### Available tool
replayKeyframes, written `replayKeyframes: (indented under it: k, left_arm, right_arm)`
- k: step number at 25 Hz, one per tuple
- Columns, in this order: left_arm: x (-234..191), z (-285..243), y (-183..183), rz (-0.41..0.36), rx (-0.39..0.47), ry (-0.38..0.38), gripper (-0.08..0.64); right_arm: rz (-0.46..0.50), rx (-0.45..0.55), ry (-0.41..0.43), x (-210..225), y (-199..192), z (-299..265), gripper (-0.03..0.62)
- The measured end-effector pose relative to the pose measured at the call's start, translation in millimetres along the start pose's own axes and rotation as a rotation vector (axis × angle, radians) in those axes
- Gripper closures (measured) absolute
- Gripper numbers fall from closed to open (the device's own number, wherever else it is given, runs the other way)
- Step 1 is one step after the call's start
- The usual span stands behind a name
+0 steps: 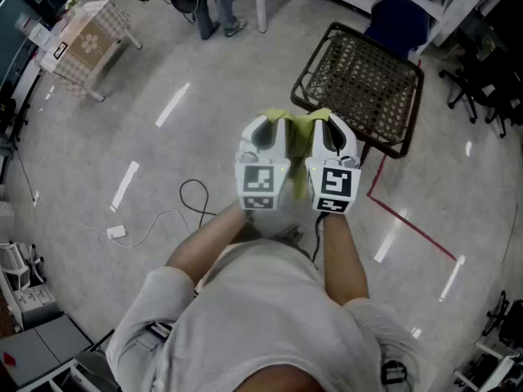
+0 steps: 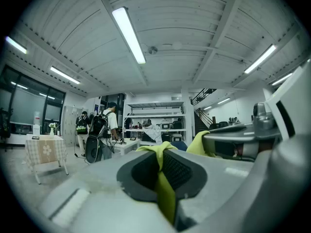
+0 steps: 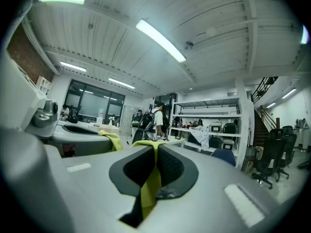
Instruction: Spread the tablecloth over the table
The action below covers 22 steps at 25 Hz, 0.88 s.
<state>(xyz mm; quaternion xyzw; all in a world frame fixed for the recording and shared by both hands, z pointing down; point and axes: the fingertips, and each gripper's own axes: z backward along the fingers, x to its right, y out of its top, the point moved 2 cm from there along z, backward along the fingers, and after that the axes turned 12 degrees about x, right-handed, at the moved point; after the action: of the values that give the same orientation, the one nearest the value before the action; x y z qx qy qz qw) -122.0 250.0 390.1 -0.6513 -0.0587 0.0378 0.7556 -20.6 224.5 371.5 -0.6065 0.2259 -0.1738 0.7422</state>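
Observation:
I hold both grippers level and side by side before my chest, above the floor. The left gripper [image 1: 274, 121] is shut on a yellow-green tablecloth [image 1: 299, 180], whose fold pokes out of the jaws [image 2: 160, 152] and runs down between the pads. The right gripper [image 1: 321, 118] is shut on the same cloth [image 3: 150, 188], which is pinched in its jaws [image 3: 154, 147]. The rest of the cloth hangs bunched between and under the grippers, mostly hidden. A dark mesh-topped table [image 1: 359, 80] stands just ahead to the right.
A small table with a checked cover [image 1: 86, 43] stands far left. White and black cables [image 1: 176, 211] lie on the floor at my left. A red tape line [image 1: 409, 227] runs on the right. A person [image 1: 214, 2] stands ahead; shelving [image 3: 209, 130] and office chairs [image 3: 272, 154] are beyond.

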Motion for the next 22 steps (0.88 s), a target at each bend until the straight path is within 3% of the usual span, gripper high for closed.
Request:
replayKeyframes:
  k: [6, 15, 22]
  left_arm:
    - [16, -1, -16, 0.013, -0.038, 0.037, 0.529]
    - [17, 7, -45, 0.029, -0.102, 0.141, 0.529]
    - [-9, -5, -65, 0.044, -0.123, 0.218, 0.529]
  right_arm:
    - [-0.027, -0.027, 0.049, 11, -17, 5, 0.581]
    - [-0.038, -0.094, 0.217, 1, -53, -8, 0.581]
    - [-0.05, -0.121, 0.286, -12, -75, -40, 0.581]
